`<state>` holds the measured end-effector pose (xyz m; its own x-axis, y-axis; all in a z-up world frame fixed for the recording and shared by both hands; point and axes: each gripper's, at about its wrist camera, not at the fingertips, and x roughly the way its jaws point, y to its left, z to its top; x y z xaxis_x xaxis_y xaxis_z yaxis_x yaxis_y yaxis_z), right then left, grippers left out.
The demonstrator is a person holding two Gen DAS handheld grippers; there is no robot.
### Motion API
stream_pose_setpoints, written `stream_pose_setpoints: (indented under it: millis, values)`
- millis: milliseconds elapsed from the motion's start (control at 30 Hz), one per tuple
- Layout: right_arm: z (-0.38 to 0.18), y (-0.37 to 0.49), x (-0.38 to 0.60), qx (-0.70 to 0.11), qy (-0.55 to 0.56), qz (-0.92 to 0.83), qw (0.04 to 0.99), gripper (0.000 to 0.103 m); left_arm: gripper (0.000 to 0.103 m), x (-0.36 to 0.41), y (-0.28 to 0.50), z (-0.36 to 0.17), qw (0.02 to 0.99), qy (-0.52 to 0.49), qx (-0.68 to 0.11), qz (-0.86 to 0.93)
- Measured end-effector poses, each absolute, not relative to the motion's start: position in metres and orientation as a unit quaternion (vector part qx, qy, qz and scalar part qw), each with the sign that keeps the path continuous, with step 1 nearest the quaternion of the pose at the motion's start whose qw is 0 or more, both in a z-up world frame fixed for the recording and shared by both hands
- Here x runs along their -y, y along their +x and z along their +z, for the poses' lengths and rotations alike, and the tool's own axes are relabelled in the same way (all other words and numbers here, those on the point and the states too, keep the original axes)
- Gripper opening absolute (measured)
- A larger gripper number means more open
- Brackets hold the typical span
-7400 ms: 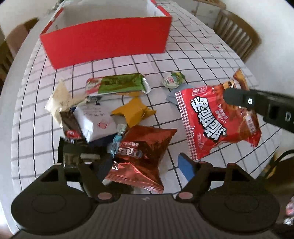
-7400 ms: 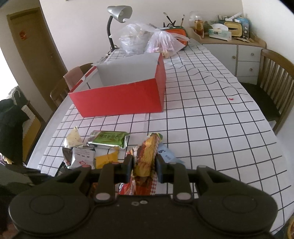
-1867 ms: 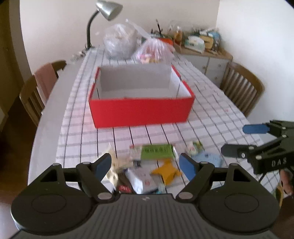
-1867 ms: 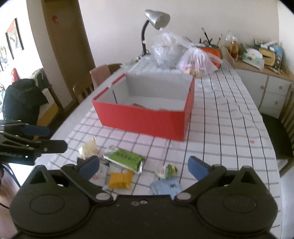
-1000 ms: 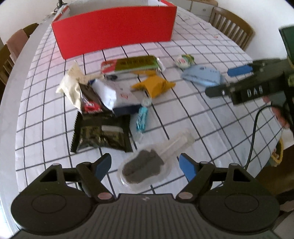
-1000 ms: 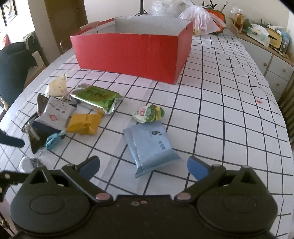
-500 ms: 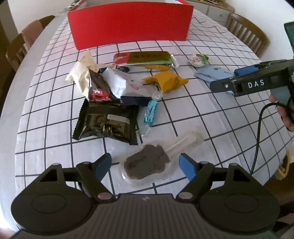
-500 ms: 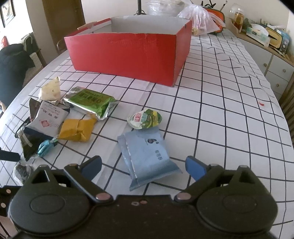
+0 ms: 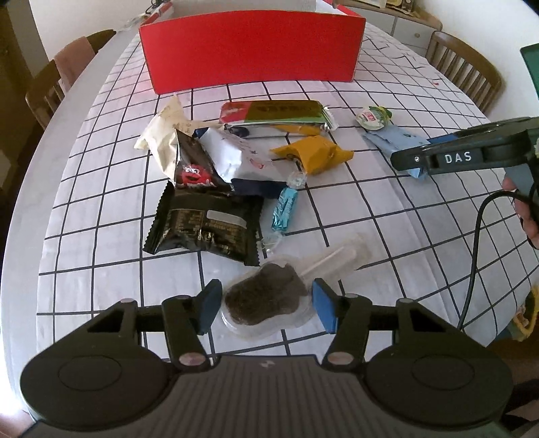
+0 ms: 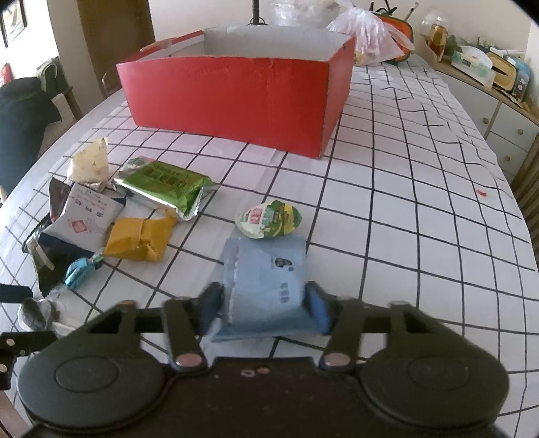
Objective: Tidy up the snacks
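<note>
My left gripper [image 9: 266,308] has its blue pads close on either side of a clear-wrapped dark lollipop snack [image 9: 266,301] lying at the table's near edge. My right gripper [image 10: 264,308] is closed against both sides of a light blue packet [image 10: 266,289], which buckles between the pads. The open red box [image 10: 235,97] stands at the back. Loose snacks lie between: a green bar [image 9: 273,113], a yellow packet [image 9: 313,155], a black packet [image 9: 205,227], a white packet [image 9: 232,153], a teal candy [image 9: 284,209] and a small green-white cup [image 10: 269,219].
The table has a white grid-pattern cloth [image 10: 404,202]. Wooden chairs [image 9: 465,67] stand at both sides. Plastic bags [image 10: 370,30] and a sideboard with clutter [image 10: 488,64] are behind the box. The right gripper's body [image 9: 471,155] reaches in over the blue packet in the left wrist view.
Both grippers have moved forward and narrowed. The left pads now flank the lollipop snack; the right pads have closed onto the blue packet, which has crumpled upward.
</note>
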<state>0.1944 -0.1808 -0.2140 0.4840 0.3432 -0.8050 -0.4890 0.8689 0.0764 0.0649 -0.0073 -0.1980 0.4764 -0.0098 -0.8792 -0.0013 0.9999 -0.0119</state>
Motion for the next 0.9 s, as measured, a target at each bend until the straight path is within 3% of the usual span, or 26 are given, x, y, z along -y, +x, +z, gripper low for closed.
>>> stream_pose_setpoints:
  millis: [900]
  values:
    - [-0.159, 0.147, 0.183, -0.420, -0.043, 0.230, 0.877, 0.045, 0.057, -0.002, 0.047, -0.174, 0.869, -0.029, -0.495, -0.006]
